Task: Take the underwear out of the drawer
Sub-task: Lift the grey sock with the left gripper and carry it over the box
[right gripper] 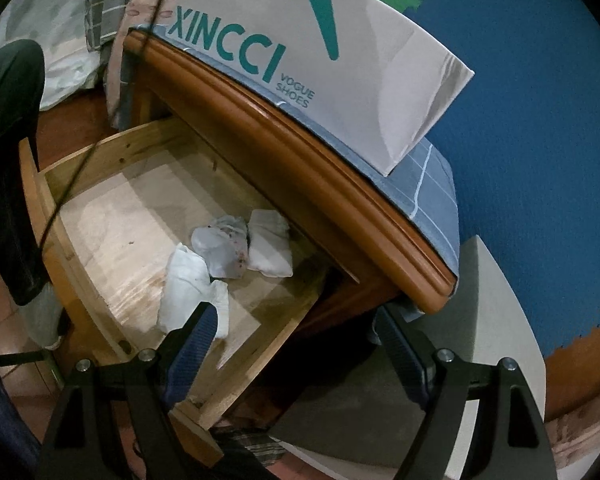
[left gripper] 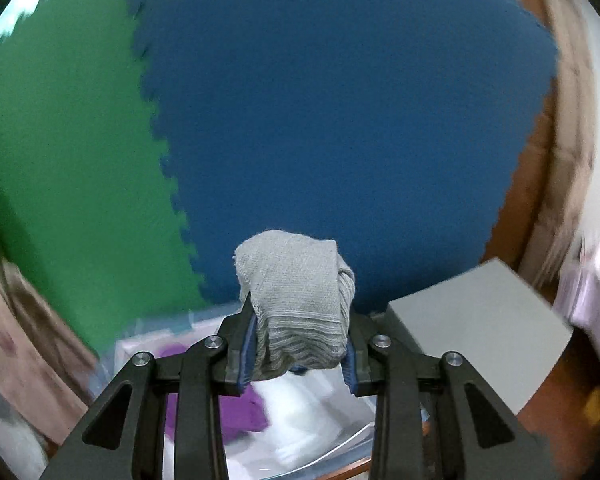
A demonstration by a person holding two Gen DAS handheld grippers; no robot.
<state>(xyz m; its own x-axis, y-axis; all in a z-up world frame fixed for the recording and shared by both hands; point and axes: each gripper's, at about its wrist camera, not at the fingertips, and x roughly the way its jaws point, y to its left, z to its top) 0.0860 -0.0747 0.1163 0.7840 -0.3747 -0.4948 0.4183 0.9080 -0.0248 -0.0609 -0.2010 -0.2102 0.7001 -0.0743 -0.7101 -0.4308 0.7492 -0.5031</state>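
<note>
Blurred purple cloth point(left gripper: 236, 412) beneath tool, drawer point(right gripper: 100, 240) rear hidden under tabletop point(right gripper: 300, 184)

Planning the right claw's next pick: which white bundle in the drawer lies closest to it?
The crumpled white bundle at the drawer's front, partly hidden behind the open right claw's finger; the other two lie farther back.

A: How does the left claw point(left gripper: 300, 332) stand?

B: Its blue pads point(left gripper: 249, 346) are drawn close, clamped on a bunched grey piece of underwear point(left gripper: 300, 304), and it points somewhat downward.

A: And the right claw point(right gripper: 296, 344)?

B: Its fingers are spread wide with nothing between them. It tilts steeply down, and the pads point(right gripper: 192, 344) touch nothing.
</note>
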